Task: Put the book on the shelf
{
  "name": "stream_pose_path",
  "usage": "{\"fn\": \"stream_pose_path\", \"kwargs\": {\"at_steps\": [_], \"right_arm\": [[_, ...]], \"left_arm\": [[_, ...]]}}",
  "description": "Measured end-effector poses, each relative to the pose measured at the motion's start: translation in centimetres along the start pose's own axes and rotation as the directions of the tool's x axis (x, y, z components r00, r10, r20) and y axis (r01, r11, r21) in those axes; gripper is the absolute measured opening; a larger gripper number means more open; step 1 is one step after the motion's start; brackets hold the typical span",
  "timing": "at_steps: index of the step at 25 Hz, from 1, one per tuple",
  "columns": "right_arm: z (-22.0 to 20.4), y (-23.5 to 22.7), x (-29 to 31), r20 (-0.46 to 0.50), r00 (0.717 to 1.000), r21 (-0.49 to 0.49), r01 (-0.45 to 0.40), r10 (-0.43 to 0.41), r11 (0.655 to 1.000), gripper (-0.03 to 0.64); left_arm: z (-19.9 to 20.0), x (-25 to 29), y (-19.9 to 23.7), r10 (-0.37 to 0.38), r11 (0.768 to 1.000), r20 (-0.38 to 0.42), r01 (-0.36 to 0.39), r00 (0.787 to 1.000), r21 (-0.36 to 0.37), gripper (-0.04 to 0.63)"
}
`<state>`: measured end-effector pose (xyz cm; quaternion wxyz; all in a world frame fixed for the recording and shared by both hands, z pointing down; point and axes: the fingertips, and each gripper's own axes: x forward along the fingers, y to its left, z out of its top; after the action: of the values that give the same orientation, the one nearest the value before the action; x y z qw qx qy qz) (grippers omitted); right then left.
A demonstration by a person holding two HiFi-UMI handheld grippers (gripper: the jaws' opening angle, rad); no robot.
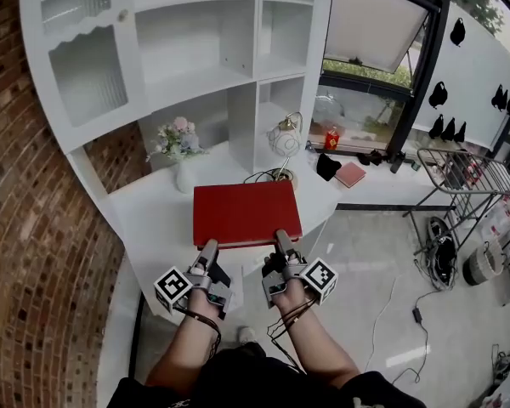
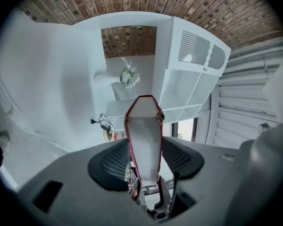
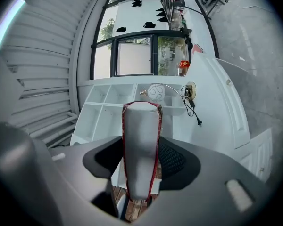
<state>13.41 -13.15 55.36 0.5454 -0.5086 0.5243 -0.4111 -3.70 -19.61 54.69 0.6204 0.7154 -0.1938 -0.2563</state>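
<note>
While hovering over the counter (image 1: 149,201), clamping near edge of the red book (image 1: 246,212) in jaws of left gripper (image 1: 211,246) and right gripper (image 1: 282,238).

Book (image 1: 246,213): closed, red cover, white page edges.
Pose: flat, cover up.
Grip: near edge clamped by left hand-held gripper (image 1: 210,246) and right hand-held gripper (image 1: 282,238).
Place: over white bench (image 1: 153,202).
Shelf (image 1: 195,49): white, open compartments, behind book.

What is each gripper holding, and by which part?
The left gripper and the right gripper both clamp the red book by its near edge.
</note>
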Motion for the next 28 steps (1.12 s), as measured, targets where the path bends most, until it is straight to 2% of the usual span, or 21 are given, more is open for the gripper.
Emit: {"fn": "stream_pose_path", "kwargs": {"at_steps": [11, 18, 24, 28], "right_arm": [[3.8, -2.0, 11.6, -0.065, 0.998, 0.005, 0.019, -0.019, 1.000, 0.241], [4.6, -1.4, 15.9, -0.104, 0.995, 0.031, 0.009, -0.006, 0.999, 0.241], [4.7, -1.5, 19.2, -0.189, 0.982, 0.050, 0.009, 0.000, 0.999, 0.241], [4.8, -0.9, 21.9, -0.282, 0.959, 0.041, -0.025, 0.036, 0.999, 0.241]], "left_arm": [[5.1, 10.0, 1.7, 0.023, 1.000, 0.055, -0.023, 0.998, -0.005, 0.224], [7.2, 13.1, 0.8, 0.026, 0.999, 0.094, -0.028, 0.995, 0.021, 0.224], [8.5, 14.3, 0.4, 0.036, 0.998, 0.177, -0.043, 0.983, 0.035, 0.224], [9.5, 15.0, 0.1, 0.025, 0.998, 0.265, -0.041, 0.964, 0.052, 0.224]]}}
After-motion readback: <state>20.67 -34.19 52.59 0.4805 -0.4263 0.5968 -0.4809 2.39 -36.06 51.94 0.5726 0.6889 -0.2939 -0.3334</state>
